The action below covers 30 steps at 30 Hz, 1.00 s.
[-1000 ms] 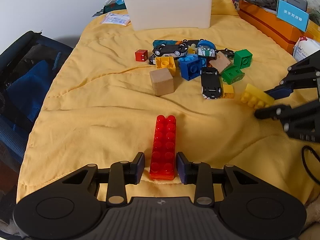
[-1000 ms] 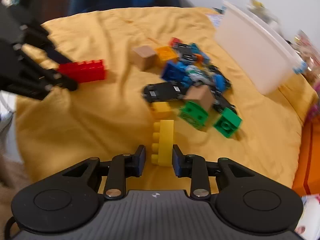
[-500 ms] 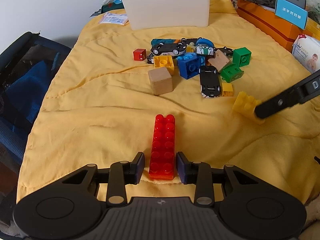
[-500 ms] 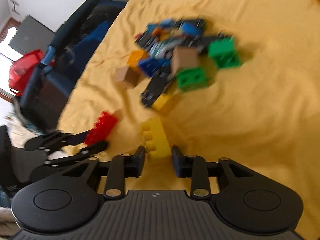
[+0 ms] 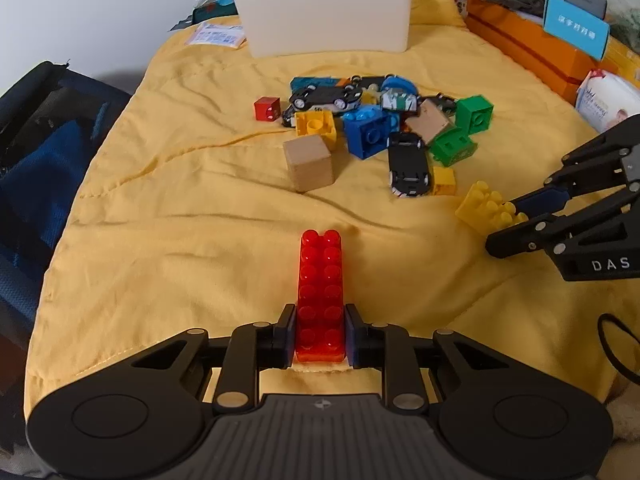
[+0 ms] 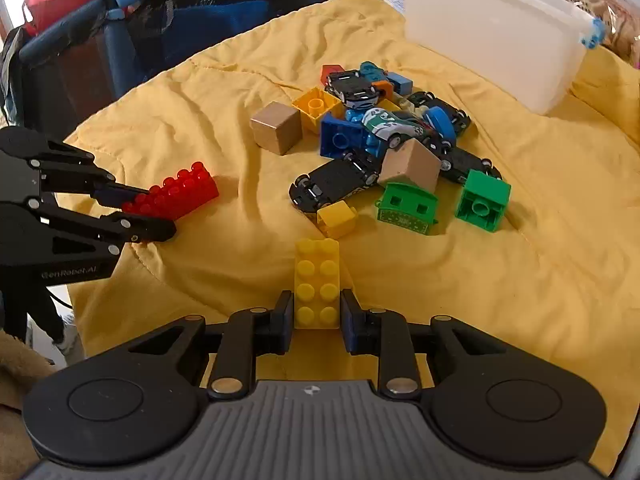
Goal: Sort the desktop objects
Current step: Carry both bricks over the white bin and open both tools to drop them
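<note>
A long red brick (image 5: 320,280) lies on the yellow cloth (image 5: 192,216). My left gripper (image 5: 320,336) is closing, and its pads press the brick's near end from both sides. A shorter yellow brick (image 6: 316,276) sits studs-up between the pads of my right gripper (image 6: 317,316), whose jaws are also closing and touch both its sides. The left wrist view shows the right gripper (image 5: 504,226) at the right edge with the yellow brick (image 5: 484,206). In the right wrist view the left gripper (image 6: 160,212) holds the red brick (image 6: 180,196) at the left.
A pile of toy cars (image 5: 410,164) and coloured blocks lies mid-cloth, with a wooden cube (image 5: 308,162) beside it. A white bin (image 5: 324,20) stands behind the pile. An orange box (image 5: 528,48) lines the right side and a dark blue bag (image 5: 36,152) sits off the left edge.
My left jaws closed in onto the red brick. The right gripper swung and rolled, and the yellow brick between its pads went from lying on its side to studs-up.
</note>
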Each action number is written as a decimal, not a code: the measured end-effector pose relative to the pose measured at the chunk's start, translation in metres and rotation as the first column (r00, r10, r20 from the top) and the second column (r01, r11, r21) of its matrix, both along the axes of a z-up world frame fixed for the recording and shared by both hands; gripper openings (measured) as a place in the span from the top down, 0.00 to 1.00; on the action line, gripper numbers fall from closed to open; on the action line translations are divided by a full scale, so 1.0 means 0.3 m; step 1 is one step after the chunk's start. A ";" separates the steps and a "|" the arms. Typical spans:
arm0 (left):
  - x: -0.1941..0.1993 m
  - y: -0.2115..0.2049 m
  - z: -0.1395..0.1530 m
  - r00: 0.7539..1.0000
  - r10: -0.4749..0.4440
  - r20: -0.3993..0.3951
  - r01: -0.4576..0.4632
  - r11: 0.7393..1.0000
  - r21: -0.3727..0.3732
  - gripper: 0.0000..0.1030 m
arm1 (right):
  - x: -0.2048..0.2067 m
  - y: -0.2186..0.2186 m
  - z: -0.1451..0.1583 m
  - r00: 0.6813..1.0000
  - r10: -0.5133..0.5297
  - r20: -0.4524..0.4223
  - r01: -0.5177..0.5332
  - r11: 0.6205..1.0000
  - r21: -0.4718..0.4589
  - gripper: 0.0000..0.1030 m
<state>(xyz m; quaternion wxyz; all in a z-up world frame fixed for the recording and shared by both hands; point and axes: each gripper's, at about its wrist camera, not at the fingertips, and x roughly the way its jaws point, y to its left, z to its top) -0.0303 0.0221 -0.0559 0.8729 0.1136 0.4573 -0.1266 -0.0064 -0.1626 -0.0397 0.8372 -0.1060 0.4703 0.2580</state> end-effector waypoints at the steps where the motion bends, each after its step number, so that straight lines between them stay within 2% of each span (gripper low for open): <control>1: 0.004 0.005 0.012 1.000 0.000 0.000 0.000 1.000 -0.022 0.74 | 0.005 -0.006 0.015 1.000 -0.008 0.012 0.008 1.000 0.004 0.74; 7: 0.092 -0.015 0.160 0.995 -0.033 0.095 0.038 0.998 -0.053 0.74 | 0.077 -0.040 0.126 0.993 -0.046 0.105 0.044 0.999 0.026 0.74; 11: 0.250 -0.038 0.319 0.973 -0.066 0.221 0.084 0.994 -0.073 0.74 | 0.188 -0.079 0.209 0.975 -0.091 0.202 0.085 0.996 0.035 0.74; 14: 0.412 -0.057 0.443 0.955 -0.057 0.292 0.101 0.985 -0.139 0.74 | 0.300 -0.129 0.305 0.942 -0.160 0.294 0.144 0.987 0.076 0.74; 17: 0.587 -0.123 0.527 0.927 -0.074 0.369 0.126 0.985 -0.119 0.74 | 0.427 -0.179 0.391 0.898 -0.244 0.365 0.212 0.969 0.126 0.74; 18: 0.656 -0.144 0.542 0.926 -0.074 0.371 0.129 0.984 -0.125 0.74 | 0.474 -0.195 0.409 0.887 -0.276 0.370 0.239 0.960 0.144 0.74; 21: 0.838 -0.216 0.545 0.937 -0.073 0.341 0.131 0.980 -0.150 0.74 | 0.623 -0.237 0.438 0.857 -0.365 0.363 0.315 0.929 0.193 0.74; 25: 0.984 -0.302 0.499 0.943 -0.069 0.326 0.118 0.984 -0.133 0.74 | 0.769 -0.273 0.425 0.842 -0.442 0.310 0.382 0.894 0.236 0.74; 28: 1.059 -0.322 0.442 0.953 -0.069 0.295 0.112 0.985 -0.131 0.73 | 0.833 -0.261 0.392 0.837 -0.451 0.310 0.406 0.891 0.202 0.71; 30: 1.043 -0.319 0.424 0.943 -0.075 0.324 0.117 0.987 -0.110 0.66 | 0.835 -0.251 0.372 0.845 -0.436 0.309 0.403 0.900 0.168 0.66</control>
